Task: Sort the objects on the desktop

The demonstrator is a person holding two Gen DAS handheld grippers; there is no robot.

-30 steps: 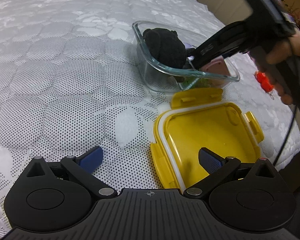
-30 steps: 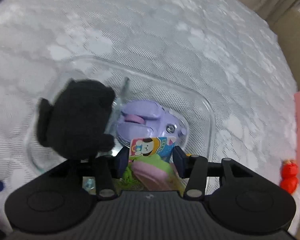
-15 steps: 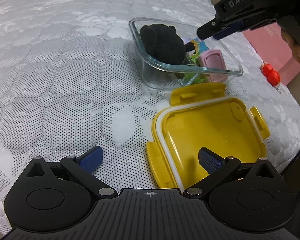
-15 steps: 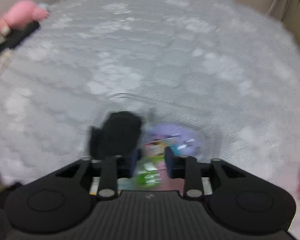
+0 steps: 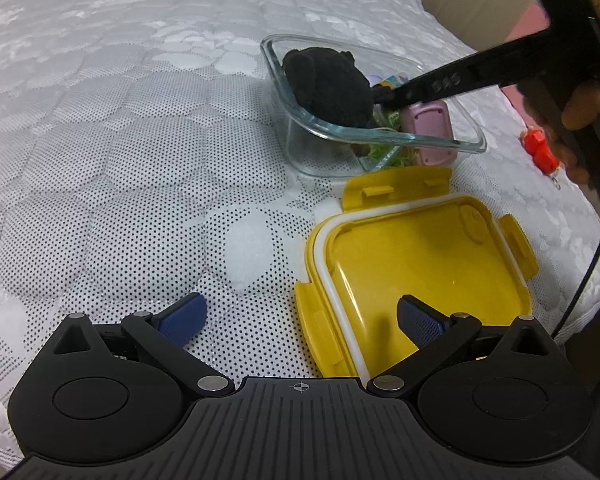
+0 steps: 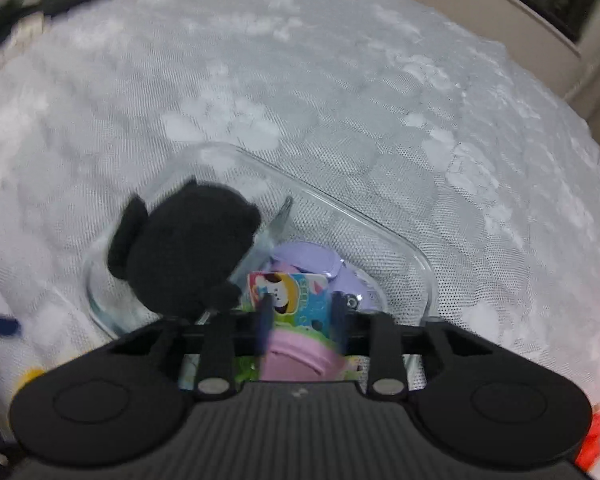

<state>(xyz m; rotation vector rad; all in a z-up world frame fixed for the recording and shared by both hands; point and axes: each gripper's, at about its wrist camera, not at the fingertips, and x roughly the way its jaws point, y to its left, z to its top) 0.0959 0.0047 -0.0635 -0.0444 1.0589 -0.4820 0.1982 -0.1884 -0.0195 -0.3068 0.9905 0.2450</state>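
A clear glass container (image 5: 384, 132) (image 6: 416, 256) sits on the white quilted surface. It holds a black plush toy (image 5: 328, 86) (image 6: 184, 248), a purple item (image 6: 320, 264), a cartoon card (image 6: 296, 296) and a pink case (image 5: 428, 120) (image 6: 300, 356). My right gripper (image 6: 300, 312) (image 5: 384, 94) reaches down into the container, its fingers partly apart on either side of the pink case and card; a grip is not clear. My left gripper (image 5: 300, 316) is open and empty, low over the near edge of the yellow lid (image 5: 416, 268), which lies upside down in front of the container.
A small red toy (image 5: 540, 150) (image 6: 588, 444) lies on the surface to the right of the container. The surface's edge drops off at the right. Quilted surface stretches to the left and beyond the container.
My right gripper rose out of the container half a second ago and has come back down into it. My left gripper has stayed open and nearly still.
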